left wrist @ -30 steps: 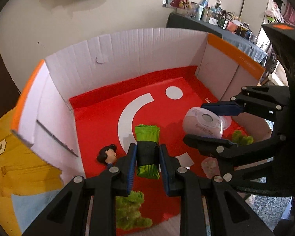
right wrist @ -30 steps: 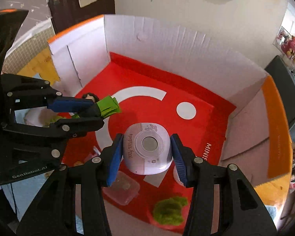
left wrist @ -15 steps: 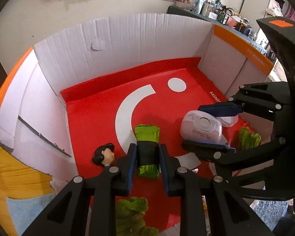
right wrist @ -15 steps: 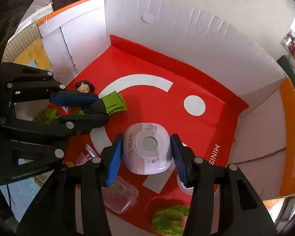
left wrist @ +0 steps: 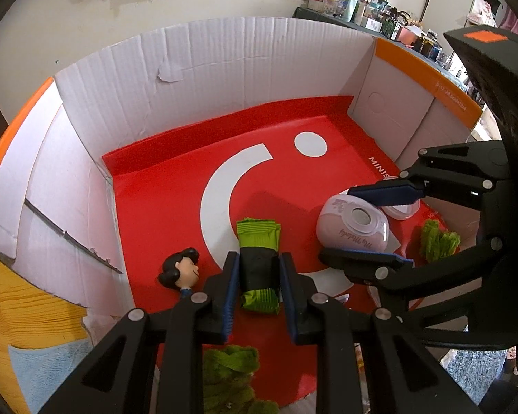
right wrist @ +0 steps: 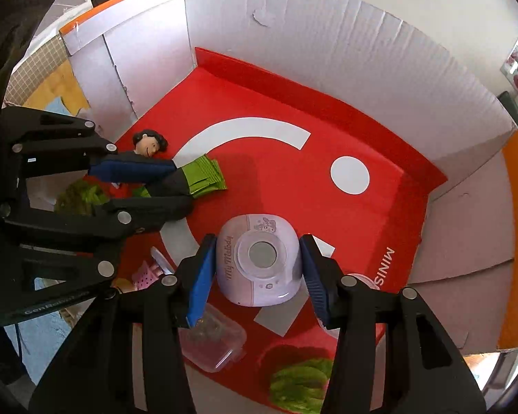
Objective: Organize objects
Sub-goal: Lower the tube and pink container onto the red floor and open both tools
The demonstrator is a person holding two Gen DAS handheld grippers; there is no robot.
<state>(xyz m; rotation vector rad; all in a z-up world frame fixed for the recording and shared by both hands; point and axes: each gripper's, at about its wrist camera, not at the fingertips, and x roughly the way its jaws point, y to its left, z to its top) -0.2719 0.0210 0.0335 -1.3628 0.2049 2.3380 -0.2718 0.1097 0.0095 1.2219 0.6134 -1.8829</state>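
A cardboard box (left wrist: 224,69) with white walls, orange rims and a red floor (right wrist: 293,110) fills both views. My left gripper (left wrist: 259,262) is shut on a green and black snack packet (left wrist: 259,238), held over the floor's near left part. My right gripper (right wrist: 257,241) is shut on a rounded pale pink device (right wrist: 259,265) with a grey round centre, just right of the packet. In the left wrist view the right gripper (left wrist: 342,224) holds the device (left wrist: 352,224) from the side. The right wrist view shows the left gripper (right wrist: 179,184) and the packet (right wrist: 207,176).
A small doll head (left wrist: 179,270) with black hair lies on the red floor beside the left wall. Green fuzzy pieces (left wrist: 437,241) (left wrist: 231,372) lie at the near edge. A clear plastic container (right wrist: 212,341) and a pink round dish (left wrist: 400,210) sit under the right gripper.
Both grips hold as before. The box fills more of each view, and the right wrist view looks more steeply down onto the red floor.
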